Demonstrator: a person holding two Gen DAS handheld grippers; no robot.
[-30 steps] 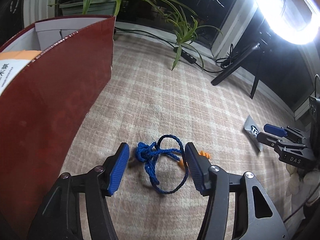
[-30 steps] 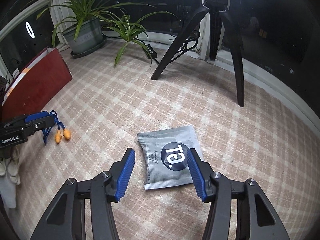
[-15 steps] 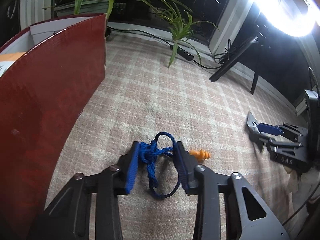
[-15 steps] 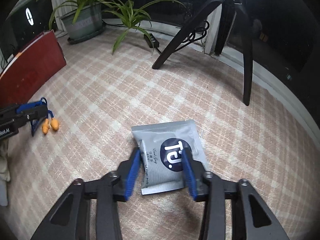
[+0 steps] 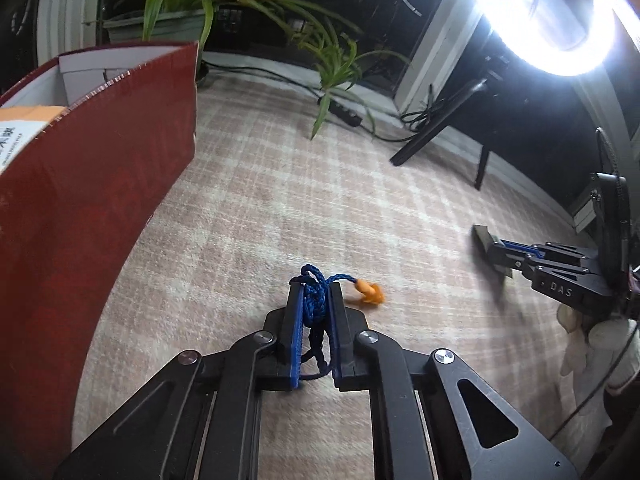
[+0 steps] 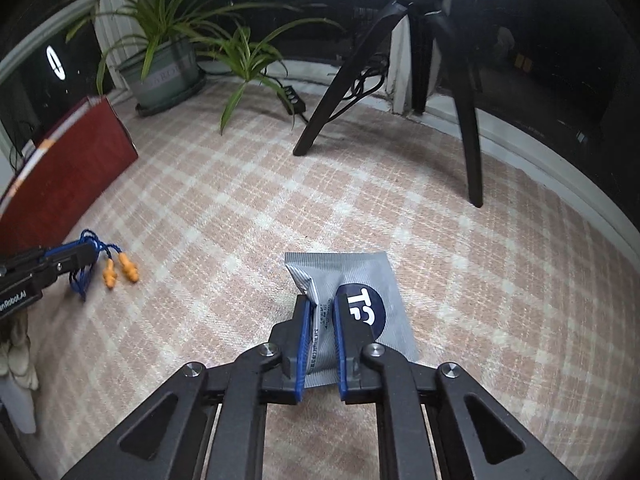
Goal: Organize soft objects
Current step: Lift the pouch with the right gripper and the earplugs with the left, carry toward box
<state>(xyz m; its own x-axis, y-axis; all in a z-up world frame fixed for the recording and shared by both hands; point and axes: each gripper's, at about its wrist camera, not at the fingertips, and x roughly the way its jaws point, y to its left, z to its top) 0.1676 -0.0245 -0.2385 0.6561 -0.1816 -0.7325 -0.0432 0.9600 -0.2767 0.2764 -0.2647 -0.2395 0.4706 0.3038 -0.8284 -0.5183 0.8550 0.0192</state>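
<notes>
My left gripper (image 5: 316, 292) is shut on the knotted blue cord (image 5: 314, 306) of a pair of orange earplugs (image 5: 370, 293), which hang just right of the fingertips above the checked carpet. In the right wrist view the same cord (image 6: 86, 276) and earplugs (image 6: 120, 274) show at far left, held by the left gripper (image 6: 86, 254). My right gripper (image 6: 322, 304) is shut on the left part of a grey foil packet (image 6: 360, 300) with a dark round logo, creasing it. The right gripper (image 5: 490, 250) also shows at the right of the left wrist view.
A dark red box (image 5: 92, 184) with papers inside stands at left, also in the right wrist view (image 6: 68, 168). Potted spider plants (image 6: 168, 64), a power strip (image 6: 292, 98), black tripod legs (image 6: 468, 120) and a bright ring light (image 5: 548, 12) line the far edge.
Both grippers went from open to shut: the left closed on the blue cord and lifted it, the right closed on the grey packet and bunched it.
</notes>
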